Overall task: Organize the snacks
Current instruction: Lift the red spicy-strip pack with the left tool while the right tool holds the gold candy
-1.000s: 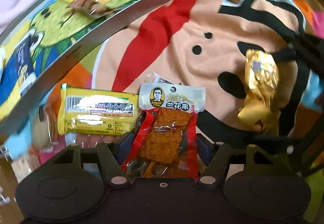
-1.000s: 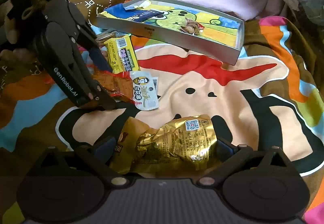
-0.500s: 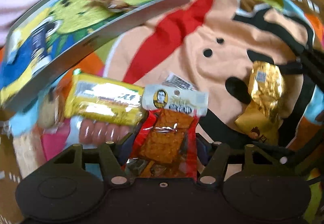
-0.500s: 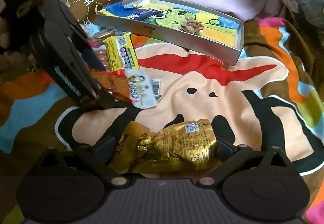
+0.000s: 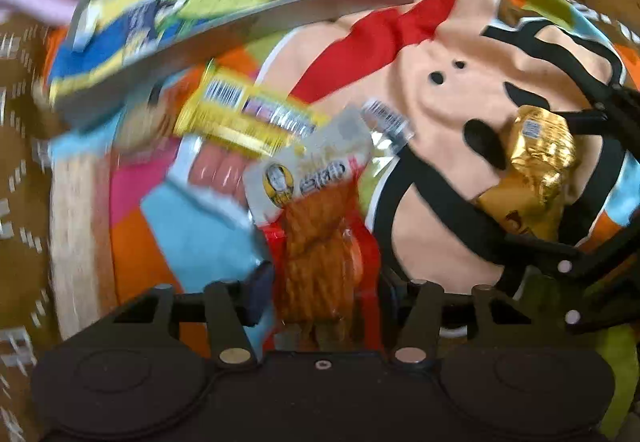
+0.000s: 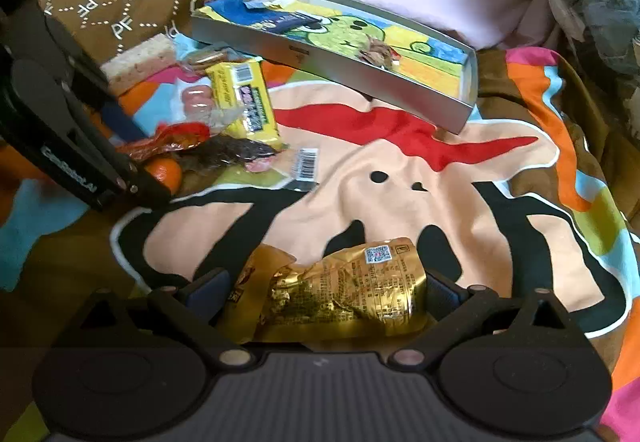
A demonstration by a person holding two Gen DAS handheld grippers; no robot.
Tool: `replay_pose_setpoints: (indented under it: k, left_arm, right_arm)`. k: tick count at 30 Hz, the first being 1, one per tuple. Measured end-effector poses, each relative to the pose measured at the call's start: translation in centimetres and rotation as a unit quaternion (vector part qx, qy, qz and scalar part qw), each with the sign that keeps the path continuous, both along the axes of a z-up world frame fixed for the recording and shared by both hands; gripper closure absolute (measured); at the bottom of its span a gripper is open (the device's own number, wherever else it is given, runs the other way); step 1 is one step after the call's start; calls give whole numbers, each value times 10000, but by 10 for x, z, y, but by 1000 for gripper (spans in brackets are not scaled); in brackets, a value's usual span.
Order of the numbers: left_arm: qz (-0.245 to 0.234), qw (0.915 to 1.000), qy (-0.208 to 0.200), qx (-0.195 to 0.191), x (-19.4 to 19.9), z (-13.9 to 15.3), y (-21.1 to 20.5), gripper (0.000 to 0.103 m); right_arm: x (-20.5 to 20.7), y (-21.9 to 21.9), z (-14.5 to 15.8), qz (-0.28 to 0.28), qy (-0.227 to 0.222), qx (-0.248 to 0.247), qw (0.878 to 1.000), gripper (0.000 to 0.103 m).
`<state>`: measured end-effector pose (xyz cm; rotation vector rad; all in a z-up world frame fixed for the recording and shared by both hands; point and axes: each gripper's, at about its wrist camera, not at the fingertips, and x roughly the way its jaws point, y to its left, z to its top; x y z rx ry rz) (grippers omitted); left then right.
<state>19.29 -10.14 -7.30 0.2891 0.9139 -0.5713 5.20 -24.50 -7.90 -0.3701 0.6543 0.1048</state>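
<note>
Gold foil, crinkled and puffy, marks the pouch (image 6: 344,294) pinched in the right tongs (image 6: 328,290), while the left tongs (image 5: 324,278) clamp a red, glossy tofu-strip packet (image 5: 316,242) — both seem mid-carry, and next comes lowering each into the shallow grey tray (image 6: 360,70) ahead — then letting go.

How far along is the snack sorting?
Early. Done: the tray holds a dark blue packet and a small brown snack. In hand: left claw grips the red tofu pack; right claw grips the gold pouch. Left: yellow bar, sausages and a barcoded packet on the blanket.
</note>
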Motion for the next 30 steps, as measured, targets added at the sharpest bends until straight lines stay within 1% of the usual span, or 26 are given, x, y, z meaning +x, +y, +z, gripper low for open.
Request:
replay_pose_setpoints:
  k: [2,4,6,7,9,12,13,15,16,18,21,22,24,25,30]
  left_arm:
    - [152,9993,140,-320,0,-3,12,51]
    - [227,9980,236,-547,0,-4,20,53]
    - [302,9962,364,-728,1,-4,26,61]
    - [342,9952,435,-809,1,-4,28,69]
    - [453,9931,512,-954,1,-2,30,73]
    - [567,9917,558,-1015,-1,0,34,79]
    - [603,9920,550,-965,-2,1,34,80]
    - [659,9923,515,-917,-5,5,36,81]
    - [680,9919,509,-946,-6,7,37,82]
    - [743,9907,487,-1027,-7,11,41,82]
    - [795,9903,384,-1076,-9,15,45,86]
    - [800,9899,337,-1119,-9,17,46,88]
    - [811,9885,278,-1246,-10,19,47,88]
    - [815,9880,232,-1293,-11,20,47,89]
    - [845,9854,69,-1479,-14,22,48,89]
  right_arm:
    - [-3,3,0,80,-38,-11,10000,2]
    - [-5,7,-1,153,-55,-50,9999,3]
    - [-5,10,0,163,-49,25,9999,3]
    - [-6,11,1,180,-66,83,9998,4]
    - [-7,16,1,242,-95,152,9995,9]
    - [-8,27,1,355,-165,18,9992,15]
    - [-7,31,0,397,-206,-74,9990,19]
    - [-6,38,1,421,-276,-203,9985,22]
    - [-5,40,1,436,-293,-211,9984,25]
    - [-2,41,1,420,-278,-149,9986,26]
    - [3,37,2,333,-146,201,9991,34]
    - [4,36,2,330,-108,320,9989,42]
    - [6,35,3,366,-27,500,9981,67]
    - [7,36,2,378,7,541,9978,74]
    - [7,45,0,458,-61,498,9977,81]
